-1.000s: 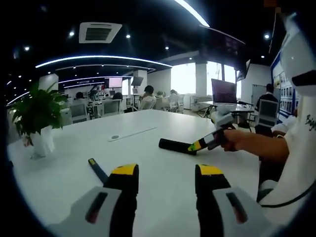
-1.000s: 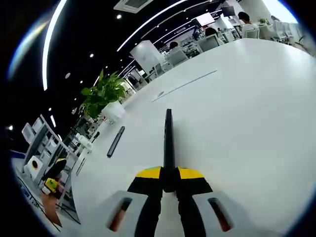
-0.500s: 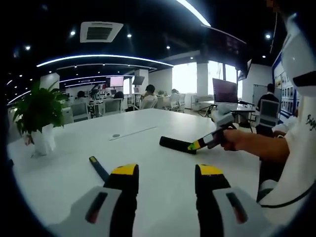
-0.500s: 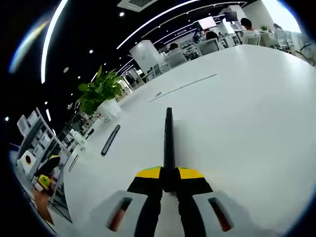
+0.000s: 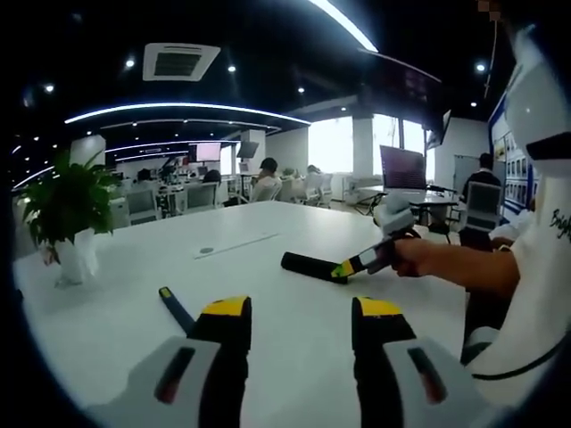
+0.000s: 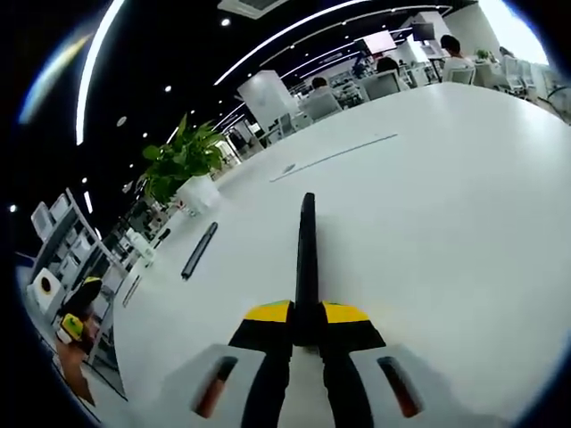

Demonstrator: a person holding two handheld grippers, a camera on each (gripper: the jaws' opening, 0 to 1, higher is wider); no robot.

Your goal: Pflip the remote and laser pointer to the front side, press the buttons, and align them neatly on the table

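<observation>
The black remote (image 5: 309, 264) hangs just above the white table (image 5: 125, 267), and my right gripper (image 5: 350, 265) is shut on its near end, with a person's hand (image 5: 426, 257) behind it. In the right gripper view the remote (image 6: 308, 250) runs edge-on straight out from the shut right gripper (image 6: 306, 314). The slim dark laser pointer (image 5: 175, 307) lies on the table just left of my left gripper (image 5: 303, 312), which is open with nothing between its jaws. The laser pointer (image 6: 198, 251) also lies to the left of the remote in the right gripper view.
A potted plant (image 5: 67, 209) in a white pot stands at the table's left edge, and also shows as the plant (image 6: 186, 169) beyond the pointer. A thin strip and a round insert (image 5: 208, 251) sit mid-table. Chairs and people fill the office behind. The table (image 6: 446, 223) spreads wide to the right.
The right gripper and the remote have drifted slightly to the left in the left gripper view. The laser pointer and the left gripper stay as they were.
</observation>
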